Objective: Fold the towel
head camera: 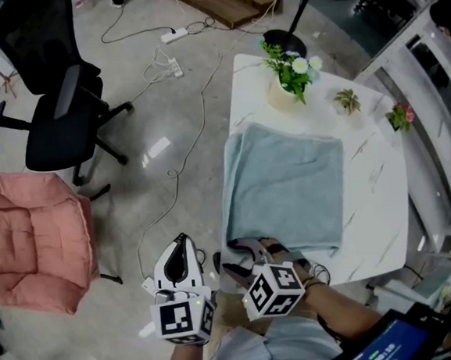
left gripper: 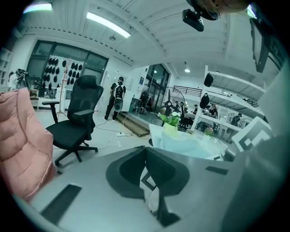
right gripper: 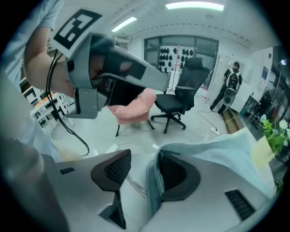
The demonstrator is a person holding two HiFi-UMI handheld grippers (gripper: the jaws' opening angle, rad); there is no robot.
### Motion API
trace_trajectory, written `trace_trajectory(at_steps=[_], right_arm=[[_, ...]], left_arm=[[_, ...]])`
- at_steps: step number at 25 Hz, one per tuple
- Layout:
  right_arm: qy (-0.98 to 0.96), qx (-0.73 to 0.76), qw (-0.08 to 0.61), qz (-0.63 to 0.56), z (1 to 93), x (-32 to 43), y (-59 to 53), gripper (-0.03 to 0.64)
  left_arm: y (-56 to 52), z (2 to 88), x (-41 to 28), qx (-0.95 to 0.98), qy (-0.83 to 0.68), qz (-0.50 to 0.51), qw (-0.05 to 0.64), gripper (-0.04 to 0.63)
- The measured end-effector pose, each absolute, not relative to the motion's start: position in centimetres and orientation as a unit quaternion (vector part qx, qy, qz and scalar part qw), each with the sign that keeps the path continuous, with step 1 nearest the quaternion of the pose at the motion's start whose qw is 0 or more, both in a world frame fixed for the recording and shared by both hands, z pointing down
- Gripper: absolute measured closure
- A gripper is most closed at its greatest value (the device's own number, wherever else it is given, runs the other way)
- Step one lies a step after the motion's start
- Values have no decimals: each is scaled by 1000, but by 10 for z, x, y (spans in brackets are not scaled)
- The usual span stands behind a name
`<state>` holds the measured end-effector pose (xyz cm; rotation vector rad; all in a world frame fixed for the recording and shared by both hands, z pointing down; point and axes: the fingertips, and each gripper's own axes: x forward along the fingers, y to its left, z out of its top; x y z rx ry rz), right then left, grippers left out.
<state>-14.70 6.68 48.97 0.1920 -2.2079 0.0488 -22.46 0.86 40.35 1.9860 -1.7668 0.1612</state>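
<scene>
A light blue towel (head camera: pixel 288 181) lies folded on the white table (head camera: pixel 377 209). My right gripper (head camera: pixel 244 254) is at the towel's near left corner. In the right gripper view its jaws (right gripper: pixel 142 170) stand apart, and the towel's edge (right gripper: pixel 217 145) hangs against the right-hand pad only. My left gripper (head camera: pixel 180 246) hovers over the floor left of the table, away from the towel. Its jaws (left gripper: pixel 146 152) are shut with nothing between them, and the towel (left gripper: pixel 186 142) shows beyond them on the table.
A vase of flowers (head camera: pixel 287 80) and two small potted plants (head camera: pixel 348 100) stand at the table's far end. A black office chair (head camera: pixel 57 96), a pink chair (head camera: pixel 31 239) and cables with a power strip (head camera: pixel 174 35) are on the floor to the left.
</scene>
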Motion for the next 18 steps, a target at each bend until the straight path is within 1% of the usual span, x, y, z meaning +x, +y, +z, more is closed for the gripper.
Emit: trace_trajectory(at_steps=[3,5,8,10,14,16,18], right_arm=[[-911,89,401,44,458,-147,65,397],[-918,83,383,61,444,-145,69,399],[-918,62,386,71,437,-141,77,403],[-919,76,380,74,428,-133,67,411],[-924,141,343,96,394,-101,18,439],[-925,174,327,79,375,-87,-22,445],[-921,203,329,45,361,-75,-68,446]], left_arm=[[5,400,-221,731,-639,53,234,588],[3,397,-216,734,-635,52,236,588],[-7,386,-208,742,-628,45,231,588],[-18,379,-199,756,-616,37,218,588],[-24,375,-177,771,-598,33,216,588],[-22,382,-169,771,-595,46,224,588],[-19,391,-163,766,-595,62,236,586]])
